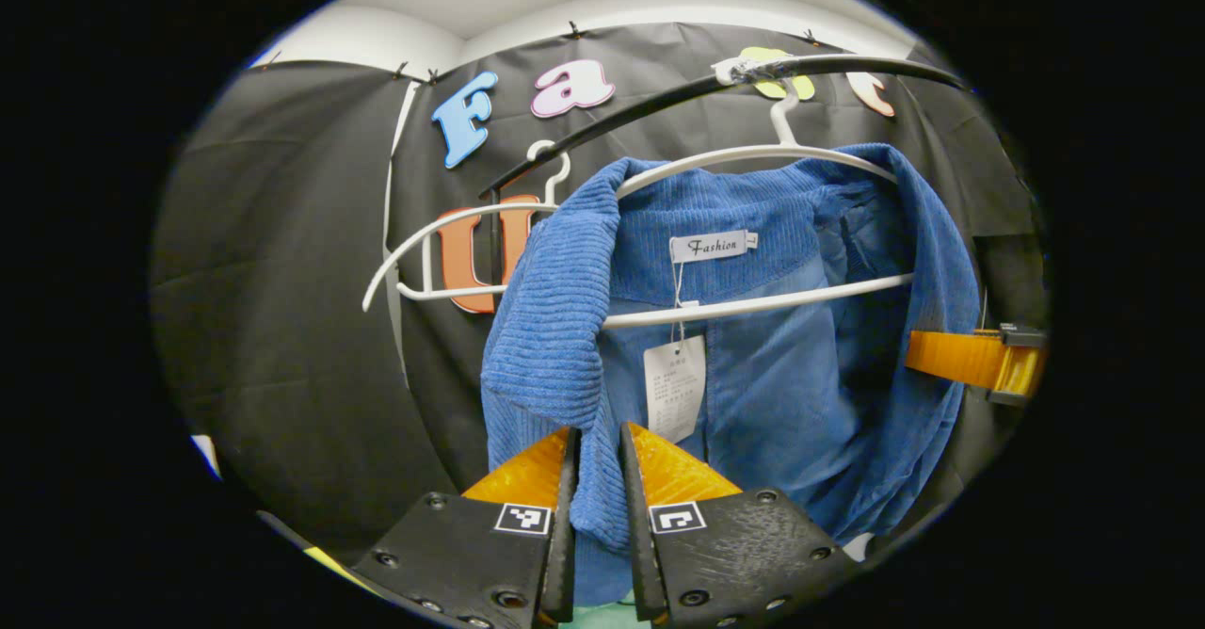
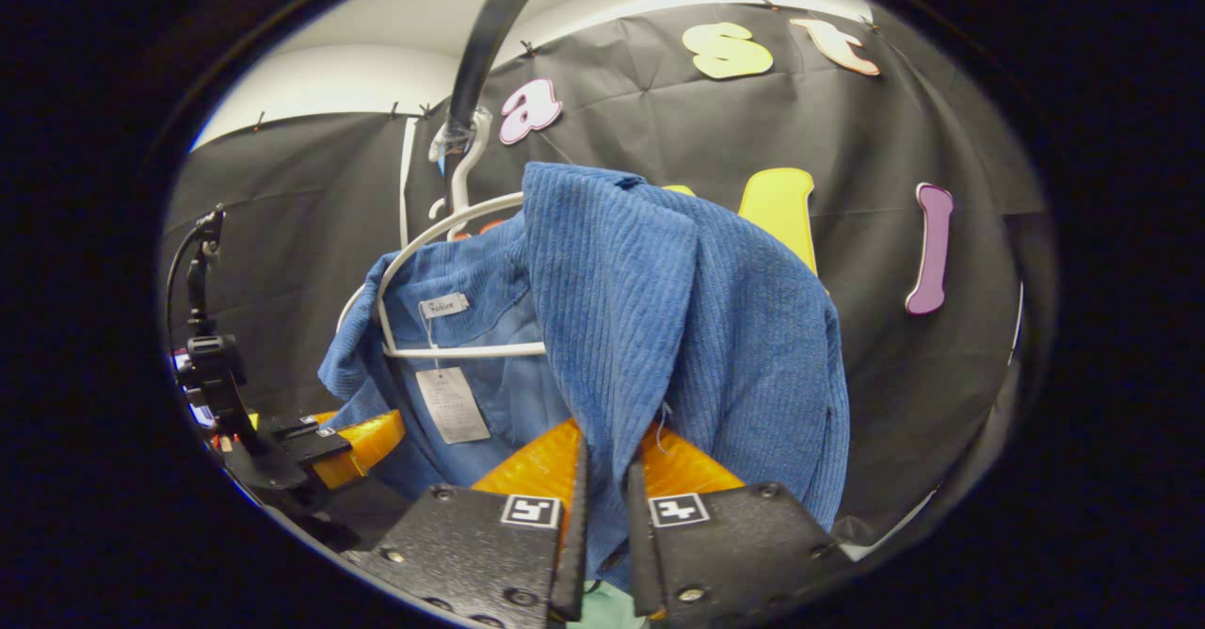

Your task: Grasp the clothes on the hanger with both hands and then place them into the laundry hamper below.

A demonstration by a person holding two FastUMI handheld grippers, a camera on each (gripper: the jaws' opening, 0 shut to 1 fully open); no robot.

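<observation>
You have each hand-held gripper, left and right, clamped on the blue jacket; next lift it clear of the white hanger, then lower it.

1. The left claw in the left gripper view has two flat black finger plates with a rough, matte surface.
2. Each plate carries a small square black-and-white marker near its inner top corner.
3. Round screw heads sit along the plates' edges and lower corners.
4. The right claw in the right gripper view has the same build: black plates, one square marker each, and round screws near the bottom.
</observation>
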